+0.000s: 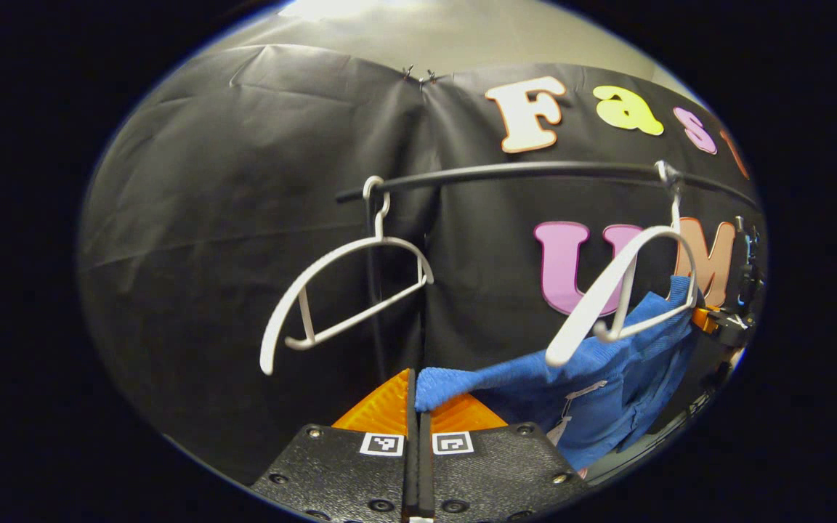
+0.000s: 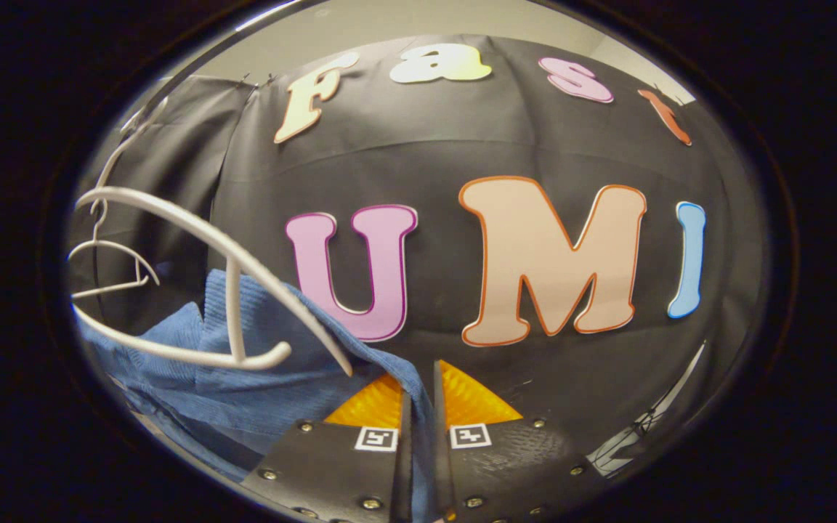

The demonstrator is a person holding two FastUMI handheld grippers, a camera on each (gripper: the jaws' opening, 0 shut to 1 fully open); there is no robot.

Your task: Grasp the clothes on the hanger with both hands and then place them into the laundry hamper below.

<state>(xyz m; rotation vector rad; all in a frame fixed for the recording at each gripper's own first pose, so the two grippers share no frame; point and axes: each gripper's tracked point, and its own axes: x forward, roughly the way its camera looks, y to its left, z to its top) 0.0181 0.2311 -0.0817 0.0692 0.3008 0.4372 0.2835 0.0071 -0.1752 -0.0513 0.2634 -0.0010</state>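
Observation:
A blue knit garment stretches between my two grippers. In the left gripper view my left gripper is shut on one corner of the garment, low in the middle. The garment's other end still lies over the far tip of a tilted white hanger, beside the right gripper at the far right edge. In the right gripper view my right gripper is shut on a fold of the blue garment, which runs down between its orange fingers. The white hanger slants bare in front of the garment.
A black rail carries both hangers. An empty white hanger hangs at the rail's left end, and it shows small at the left of the right gripper view. The booth's black cloth wall stands close behind.

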